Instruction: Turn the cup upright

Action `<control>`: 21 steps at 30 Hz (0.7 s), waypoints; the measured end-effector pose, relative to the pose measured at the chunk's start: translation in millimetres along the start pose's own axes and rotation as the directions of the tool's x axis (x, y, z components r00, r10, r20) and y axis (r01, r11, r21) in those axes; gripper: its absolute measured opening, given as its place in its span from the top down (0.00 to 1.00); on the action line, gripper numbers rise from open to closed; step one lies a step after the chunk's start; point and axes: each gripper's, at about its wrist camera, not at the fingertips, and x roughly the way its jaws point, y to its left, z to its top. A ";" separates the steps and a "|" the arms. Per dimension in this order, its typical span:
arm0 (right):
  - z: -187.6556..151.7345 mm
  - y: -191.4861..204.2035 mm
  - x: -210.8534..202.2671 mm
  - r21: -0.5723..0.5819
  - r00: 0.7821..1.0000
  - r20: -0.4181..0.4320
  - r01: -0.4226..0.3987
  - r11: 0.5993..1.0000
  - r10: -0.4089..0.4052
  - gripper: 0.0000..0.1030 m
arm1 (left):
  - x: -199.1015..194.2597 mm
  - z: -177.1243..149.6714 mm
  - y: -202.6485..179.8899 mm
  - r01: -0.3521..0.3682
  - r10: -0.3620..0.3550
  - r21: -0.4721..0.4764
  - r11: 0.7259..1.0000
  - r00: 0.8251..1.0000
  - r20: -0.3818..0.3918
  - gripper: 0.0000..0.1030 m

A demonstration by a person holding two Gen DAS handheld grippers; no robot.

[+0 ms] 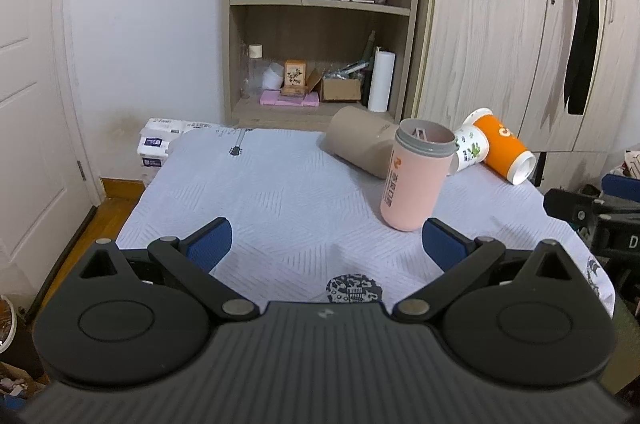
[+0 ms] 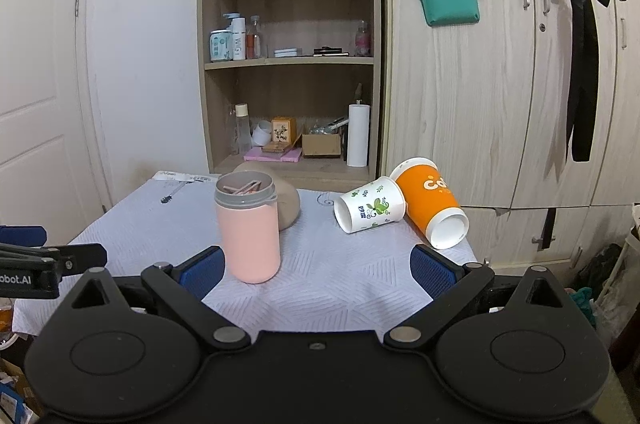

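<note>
Right wrist view: my right hand-held gripper (image 2: 316, 270) is spread wide and empty; my left hand-held gripper (image 1: 326, 244) likewise. Just ahead on the surface (image 2: 340, 288) the pink cup (image 2: 248, 232) already stands upright. Behind it, a beige cup (image 1: 356, 143), a floral paper cup (image 2: 370, 204) and an orange cup (image 2: 430, 203) lie on their sides, unflipped; I judge the task partly done

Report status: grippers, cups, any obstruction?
Left gripper open, empty. Right gripper open, empty. Pink cup upright; floral cup, orange cup, tan cup lying down. Nothing obstructing.
</note>
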 end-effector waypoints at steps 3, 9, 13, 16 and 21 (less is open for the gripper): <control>0.3 -1.0 0.7 -0.002 1.000 -0.004 0.004 1.000 -0.004 0.02 | 3.7 -0.4 -1.7 -0.012 0.012 0.004 1.000 1.000 -0.023 0.00; -1.4 -2.5 3.3 -0.004 1.000 -0.016 0.014 1.000 -0.014 0.02 | 7.9 -2.1 -4.2 -0.018 0.018 0.009 1.000 0.999 -0.050 0.00; -2.2 -2.3 4.4 -0.008 1.000 -0.021 0.020 1.000 -0.020 0.02 | 9.4 -2.1 -6.1 -0.016 0.017 0.013 1.000 0.998 -0.060 0.00; -2.5 -2.4 5.3 -0.007 0.999 -0.024 0.023 1.000 -0.023 0.02 | 10.5 -2.2 -6.8 -0.022 0.023 0.019 1.000 0.997 -0.068 0.00; -3.0 -1.4 5.6 -0.012 0.999 -0.029 0.030 0.999 -0.030 0.02 | 11.6 -2.8 -5.9 -0.026 0.026 0.011 1.000 0.996 -0.087 0.00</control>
